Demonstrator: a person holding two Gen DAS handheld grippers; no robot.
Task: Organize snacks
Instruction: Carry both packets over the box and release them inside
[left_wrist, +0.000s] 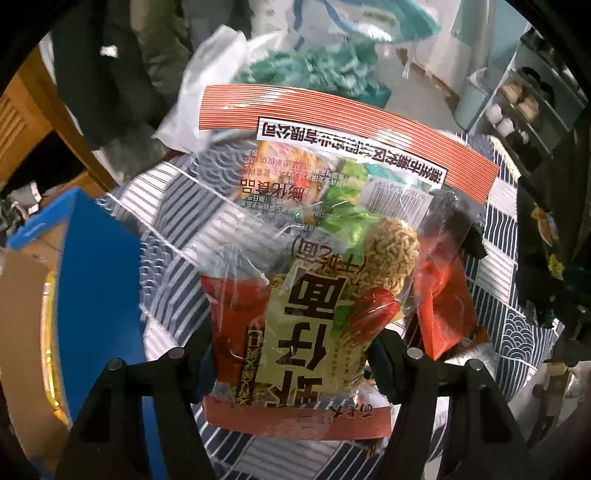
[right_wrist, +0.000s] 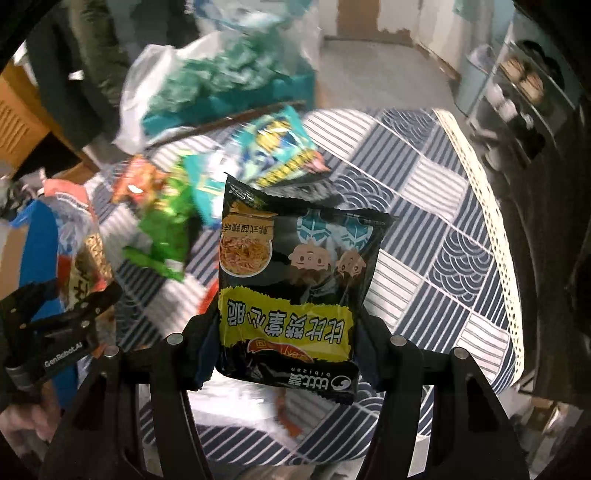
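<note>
My left gripper (left_wrist: 291, 354) is shut on a large clear bag of dried noodle snacks (left_wrist: 314, 258) with red-striped ends, lifted above the table. Through its clear film I see small packets and a noodle block. My right gripper (right_wrist: 284, 339) is shut on a black and yellow noodle snack packet (right_wrist: 291, 288), also raised off the cloth. In the right wrist view the left gripper (right_wrist: 74, 306) with its bag shows at the left edge. A green packet (right_wrist: 166, 229), a teal packet (right_wrist: 273, 147) and an orange packet (right_wrist: 142, 177) lie on the tablecloth (right_wrist: 424, 229).
A blue cardboard box (left_wrist: 96, 280) stands open at the left of the table. A white plastic bag with teal contents (right_wrist: 207, 85) sits at the far edge. Shelves with jars (left_wrist: 524, 107) stand at the right, wooden furniture (left_wrist: 22, 122) at the left.
</note>
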